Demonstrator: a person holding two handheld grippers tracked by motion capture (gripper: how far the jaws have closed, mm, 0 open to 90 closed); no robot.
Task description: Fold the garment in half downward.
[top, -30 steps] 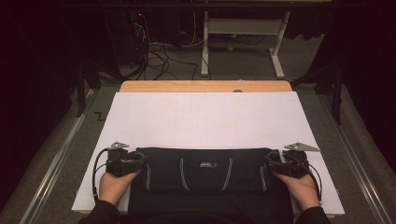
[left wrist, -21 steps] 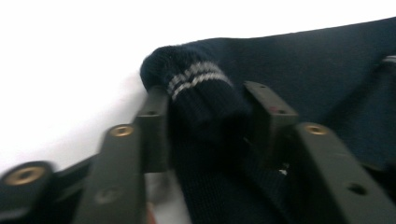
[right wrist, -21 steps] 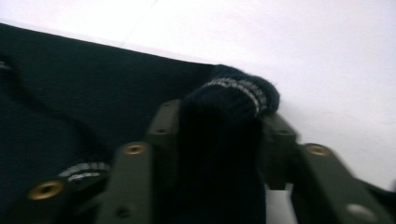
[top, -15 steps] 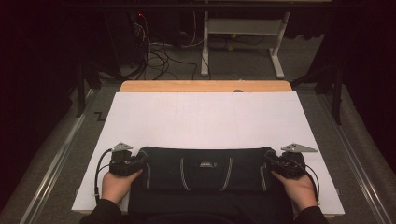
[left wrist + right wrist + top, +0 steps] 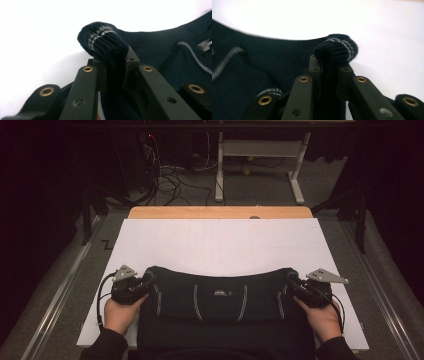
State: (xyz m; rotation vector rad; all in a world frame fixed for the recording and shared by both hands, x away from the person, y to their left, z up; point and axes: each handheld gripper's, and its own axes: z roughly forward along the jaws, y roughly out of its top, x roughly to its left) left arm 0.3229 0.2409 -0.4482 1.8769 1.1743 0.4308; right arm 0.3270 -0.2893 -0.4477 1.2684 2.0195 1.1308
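A dark navy knit garment [image 5: 220, 295] with thin grey stripes lies spread across the near edge of the white table sheet [image 5: 220, 242]. My left gripper [image 5: 146, 281] is shut on the garment's left corner, and a ribbed, striped fold [image 5: 100, 41] bulges above the left gripper [image 5: 115, 61] between its jaws. My right gripper [image 5: 291, 282] is shut on the right corner, where a matching ribbed fold [image 5: 337, 48] sticks out over the right gripper [image 5: 329, 65]. The garment's lower part hangs off the table toward the person.
The far strip of the table is bare wood [image 5: 220, 212]. Beyond the table, on the floor, are tangled cables [image 5: 170, 175] and a white desk frame [image 5: 260, 150]. Metal rails [image 5: 60, 290] run along both sides of the table.
Both grippers have carried the garment a little farther onto the sheet, away from the person. Each still grips its corner.
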